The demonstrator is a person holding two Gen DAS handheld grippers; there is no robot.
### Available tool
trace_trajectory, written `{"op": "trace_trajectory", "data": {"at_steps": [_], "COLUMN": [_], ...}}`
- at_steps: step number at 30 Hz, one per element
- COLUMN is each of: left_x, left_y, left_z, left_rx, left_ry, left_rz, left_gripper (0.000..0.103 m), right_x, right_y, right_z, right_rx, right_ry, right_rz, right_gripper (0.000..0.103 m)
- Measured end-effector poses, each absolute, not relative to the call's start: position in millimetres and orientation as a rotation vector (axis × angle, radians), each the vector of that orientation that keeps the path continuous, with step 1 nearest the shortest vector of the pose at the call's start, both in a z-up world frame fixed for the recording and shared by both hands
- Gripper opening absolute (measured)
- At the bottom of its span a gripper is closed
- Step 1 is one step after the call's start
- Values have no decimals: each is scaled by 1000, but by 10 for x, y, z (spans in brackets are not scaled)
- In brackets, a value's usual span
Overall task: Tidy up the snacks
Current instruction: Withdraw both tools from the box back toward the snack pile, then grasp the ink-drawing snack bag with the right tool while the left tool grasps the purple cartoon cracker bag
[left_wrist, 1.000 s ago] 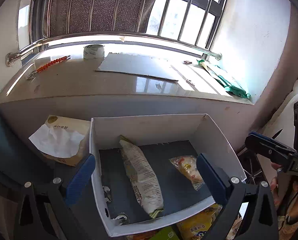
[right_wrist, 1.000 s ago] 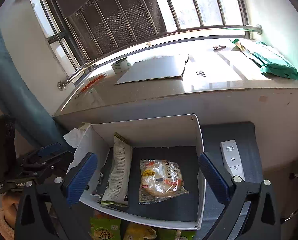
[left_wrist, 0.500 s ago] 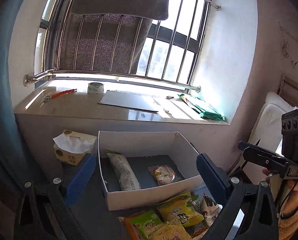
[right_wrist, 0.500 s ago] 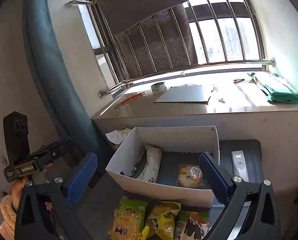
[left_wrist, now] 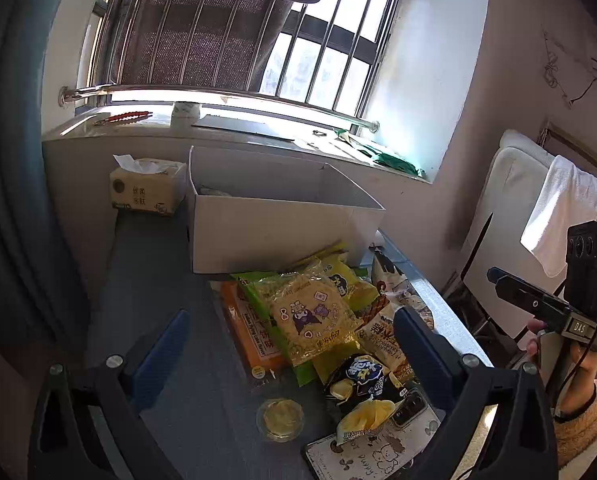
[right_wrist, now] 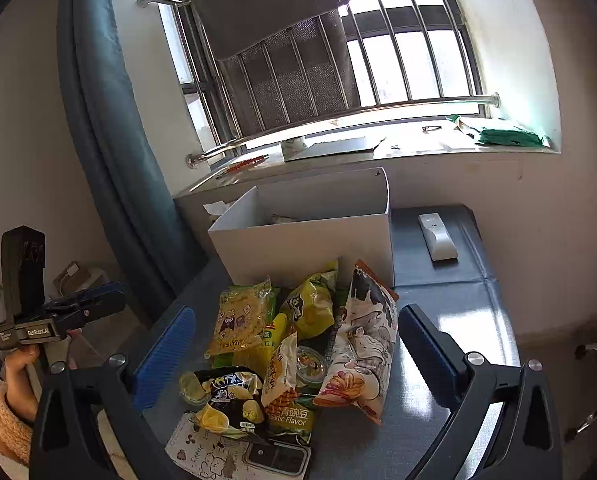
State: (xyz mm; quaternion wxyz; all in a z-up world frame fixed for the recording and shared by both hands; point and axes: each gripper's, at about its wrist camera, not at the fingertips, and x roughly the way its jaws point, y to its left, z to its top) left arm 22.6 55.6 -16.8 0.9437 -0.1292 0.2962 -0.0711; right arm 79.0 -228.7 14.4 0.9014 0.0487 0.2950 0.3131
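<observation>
A white cardboard box (left_wrist: 266,232) stands on the grey table, also in the right wrist view (right_wrist: 310,244). In front of it lies a pile of snack bags: a yellow noodle pack (left_wrist: 314,316) (right_wrist: 240,320), an orange cracker pack (left_wrist: 250,332), a dark chip bag (left_wrist: 364,384) (right_wrist: 228,398), a white cartoon bag (right_wrist: 362,344), a small jelly cup (left_wrist: 279,418). My left gripper (left_wrist: 294,356) is open and empty above the pile. My right gripper (right_wrist: 294,356) is open and empty above the pile. Each gripper shows in the other's view, off the table's side.
A tissue box (left_wrist: 148,188) stands left of the white box. A white remote (right_wrist: 437,236) lies right of it. A phone on a printed booklet (right_wrist: 234,456) lies at the table's near edge. The windowsill (right_wrist: 378,148) holds a board, tape and green packet.
Both grippers pulled back and down from over the box. The box's inside is now mostly hidden and the snack pile in front of it fills the view.
</observation>
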Motion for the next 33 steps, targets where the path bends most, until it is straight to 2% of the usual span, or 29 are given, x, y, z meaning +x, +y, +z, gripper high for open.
{"op": "trace_trajectory", "data": {"at_steps": [11,19,26,33], "left_x": [-9,37,57,69], "left_y": [430,434,474,468], "left_z": [-568,-574,-593,-609], "left_rx": [-354,-352,-373,-363], "left_ry": [671,687,697,714], "left_rz": [-173,-165,-163,-138], "left_gripper": [103,103,103,103], "right_x": [575,705,1129,1817], "right_y": [-2552,-2656,-2732,-2517], "right_z": [-462,-519,-687,-846], "right_rx": [213,335,470,436], "right_ry": [781,750,838,991], "right_rz": [624,593,593,590], "right_gripper": [103,103,103,103]}}
